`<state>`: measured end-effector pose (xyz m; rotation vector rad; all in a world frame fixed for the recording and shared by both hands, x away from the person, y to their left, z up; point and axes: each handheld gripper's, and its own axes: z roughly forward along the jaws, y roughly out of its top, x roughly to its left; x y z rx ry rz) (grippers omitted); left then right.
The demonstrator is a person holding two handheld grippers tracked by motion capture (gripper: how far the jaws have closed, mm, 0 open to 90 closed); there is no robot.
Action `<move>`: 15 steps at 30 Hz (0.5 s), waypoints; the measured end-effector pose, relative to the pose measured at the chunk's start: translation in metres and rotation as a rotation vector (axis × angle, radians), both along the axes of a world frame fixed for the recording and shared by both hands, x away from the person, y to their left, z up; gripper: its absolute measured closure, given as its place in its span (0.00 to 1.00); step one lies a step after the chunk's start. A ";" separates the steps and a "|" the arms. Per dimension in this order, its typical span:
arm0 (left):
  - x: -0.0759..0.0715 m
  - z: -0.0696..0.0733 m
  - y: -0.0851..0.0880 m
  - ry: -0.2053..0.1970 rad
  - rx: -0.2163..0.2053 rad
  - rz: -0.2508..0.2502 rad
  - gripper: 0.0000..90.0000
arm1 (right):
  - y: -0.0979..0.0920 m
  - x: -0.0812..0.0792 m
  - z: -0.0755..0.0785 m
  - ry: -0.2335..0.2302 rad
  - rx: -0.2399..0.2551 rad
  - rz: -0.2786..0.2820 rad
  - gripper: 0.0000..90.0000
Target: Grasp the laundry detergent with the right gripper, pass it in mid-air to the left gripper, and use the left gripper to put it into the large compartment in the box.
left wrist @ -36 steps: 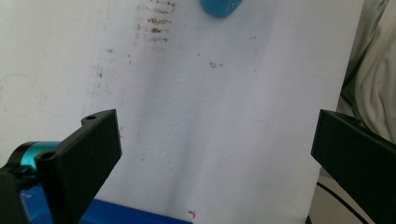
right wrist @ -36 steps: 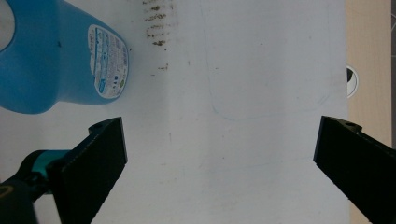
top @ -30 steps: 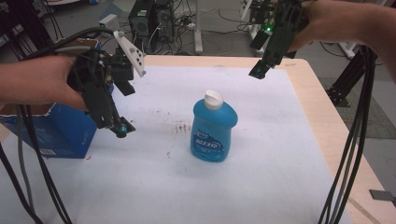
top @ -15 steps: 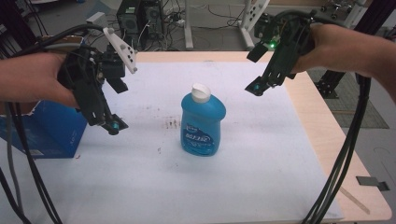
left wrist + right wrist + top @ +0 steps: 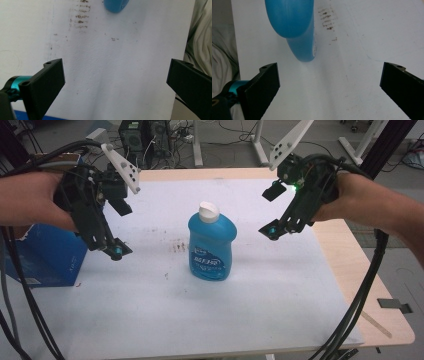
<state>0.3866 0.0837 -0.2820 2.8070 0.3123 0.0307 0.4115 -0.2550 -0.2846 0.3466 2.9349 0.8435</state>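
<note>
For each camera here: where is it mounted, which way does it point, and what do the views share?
High view: above the person's side, looking forward and down on the white table; both forearms, left claw, right claw.
Left gripper view: rides the left claw, aimed down at the table.
Right gripper view: rides the right claw, likewise.
Shared: blue bottle.

A lab or technical workroom is suggested. Behind the pale wooden table (image 5: 350, 250) covered by a white sheet (image 5: 250, 310), black computer towers (image 5: 137, 135) and tangled cables (image 5: 235, 127) are seen on a grey floor, along with white metal stand legs (image 5: 257, 142). A blue cardboard box (image 5: 42, 255) is set at the table's left edge.
</note>
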 end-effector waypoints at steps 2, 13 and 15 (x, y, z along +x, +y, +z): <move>0.000 0.000 0.000 0.000 -0.003 -0.003 0.02 | -0.001 -0.004 -0.005 0.006 0.013 -0.006 0.02; 0.002 -0.002 -0.002 0.003 -0.005 -0.012 0.02 | -0.005 -0.017 -0.031 0.022 0.093 -0.032 0.02; 0.002 -0.002 -0.002 0.003 -0.005 -0.016 0.02 | -0.005 -0.018 -0.034 0.022 0.105 -0.036 0.02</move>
